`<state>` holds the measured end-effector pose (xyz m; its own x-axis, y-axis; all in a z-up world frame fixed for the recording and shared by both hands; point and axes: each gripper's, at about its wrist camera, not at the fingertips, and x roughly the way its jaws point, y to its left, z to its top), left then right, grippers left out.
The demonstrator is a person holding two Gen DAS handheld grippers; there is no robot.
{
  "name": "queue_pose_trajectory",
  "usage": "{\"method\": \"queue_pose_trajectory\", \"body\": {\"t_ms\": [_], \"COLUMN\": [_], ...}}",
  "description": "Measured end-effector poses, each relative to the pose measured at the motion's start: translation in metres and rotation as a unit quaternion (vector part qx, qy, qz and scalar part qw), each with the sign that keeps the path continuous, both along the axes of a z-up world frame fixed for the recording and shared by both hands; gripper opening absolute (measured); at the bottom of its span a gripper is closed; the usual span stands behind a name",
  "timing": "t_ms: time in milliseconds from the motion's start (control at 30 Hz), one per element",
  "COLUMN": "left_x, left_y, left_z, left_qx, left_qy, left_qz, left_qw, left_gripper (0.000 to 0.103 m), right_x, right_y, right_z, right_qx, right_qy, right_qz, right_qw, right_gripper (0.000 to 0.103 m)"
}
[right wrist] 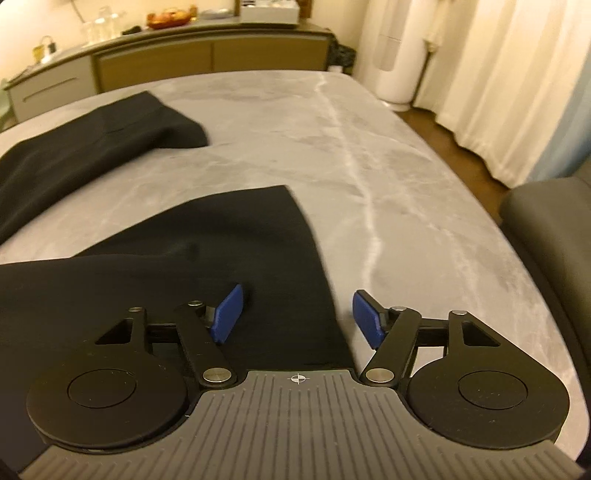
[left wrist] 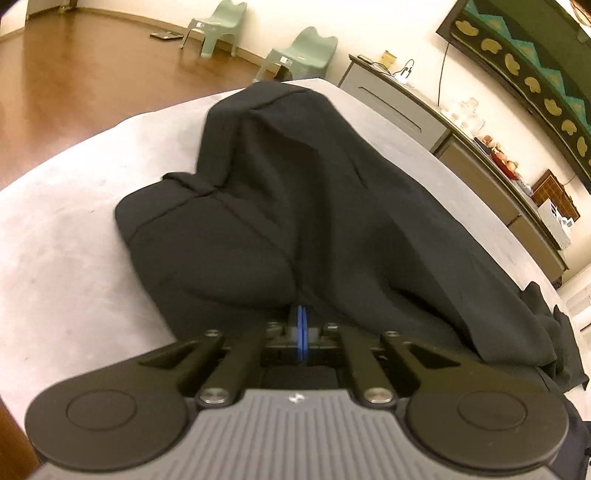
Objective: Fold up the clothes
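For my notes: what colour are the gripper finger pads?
Blue pads, clearest in the right wrist view.

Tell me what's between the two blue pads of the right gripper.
In the right wrist view, the right gripper stands open over the black garment's side edge; dark cloth and a strip of bare grey marble table lie between its pads.

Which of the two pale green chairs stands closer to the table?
The right-hand green chair, right behind the table's far edge; the other green chair stands further back by the wall.
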<state>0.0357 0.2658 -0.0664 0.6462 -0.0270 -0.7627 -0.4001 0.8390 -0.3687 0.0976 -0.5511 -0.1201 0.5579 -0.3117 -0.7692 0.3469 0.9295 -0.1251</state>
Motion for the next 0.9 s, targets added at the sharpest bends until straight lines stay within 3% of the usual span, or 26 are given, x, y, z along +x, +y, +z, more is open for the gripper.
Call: {"method": "queue_pose_trajectory", "body": {"t_ms": [100, 133, 167, 200, 233, 267, 333, 433, 500, 633, 733, 833, 900], "left_x": [-0.012, -0.016, -0.019, -0.02, -0.021, -0.019, -0.004, 0.031, 0.055, 0.083, 0.101, 0.112, 0.114], "left_y": [0.007, 0.01, 0.012, 0.012, 0.012, 0.011, 0.002, -0.009, -0.013, -0.02, -0.018, -0.022, -0.025], "left_z": [0.002, 0.005, 0.01, 0.018, 0.026, 0.033, 0.043, 0.041, 0.038, 0.041, 0.021, 0.007, 0.012], "left_qx": [-0.012, -0.012, -0.017, -0.03, -0.042, -0.052, -0.064, -0.102, -0.099, -0.1, -0.13, -0.138, -0.138], "left_qy": [0.002, 0.003, -0.003, -0.019, -0.035, -0.046, -0.056, -0.049, -0.038, -0.047, -0.038, -0.013, -0.022], "left_qz": [0.01, 0.02, 0.024, 0.018, 0.013, 0.004, -0.026, -0.058, -0.064, -0.077, -0.085, -0.088, -0.102], "left_qw": [0.9999, 0.9997, 0.9996, 0.9992, 0.9984, 0.9976, 0.996, 0.9919, 0.9923, 0.9909, 0.9872, 0.9864, 0.985], "left_gripper": [0.005, 0.01, 0.017, 0.035, 0.045, 0.049, 0.065, 0.067, 0.067, 0.068, 0.068, 0.065, 0.065], "right_x": [-0.001, -0.001, -0.002, -0.002, -0.006, -0.011, -0.018, -0.011, 0.002, 0.04, 0.081, 0.143, 0.194], "right_y": [-0.005, -0.003, -0.001, 0.001, 0.006, 0.011, 0.025, 0.055, 0.075, 0.107, 0.13, 0.161, 0.183], "right_z": [0.0, 0.002, 0.004, 0.006, 0.016, 0.026, 0.045, 0.055, 0.055, 0.053, 0.062, 0.068, 0.062], "right_qx": [-0.013, -0.041, -0.07, -0.099, -0.101, -0.1, -0.042, 0.065, 0.125, 0.198, 0.22, 0.197, 0.173], "right_qy": [0.005, 0.013, 0.02, 0.027, 0.006, -0.018, -0.068, -0.101, -0.107, -0.098, -0.099, -0.075, -0.053], "right_qz": [-0.02, -0.031, -0.041, -0.052, -0.051, -0.049, -0.033, 0.019, 0.053, 0.098, 0.107, 0.115, 0.107], "right_qw": [1.0, 0.999, 0.996, 0.993, 0.994, 0.994, 0.996, 0.993, 0.985, 0.97, 0.965, 0.971, 0.978], "right_gripper": [0.07, 0.07, 0.069, 0.066, 0.064, 0.065, 0.073, 0.077, 0.079, 0.081, 0.09, 0.093, 0.093]}}
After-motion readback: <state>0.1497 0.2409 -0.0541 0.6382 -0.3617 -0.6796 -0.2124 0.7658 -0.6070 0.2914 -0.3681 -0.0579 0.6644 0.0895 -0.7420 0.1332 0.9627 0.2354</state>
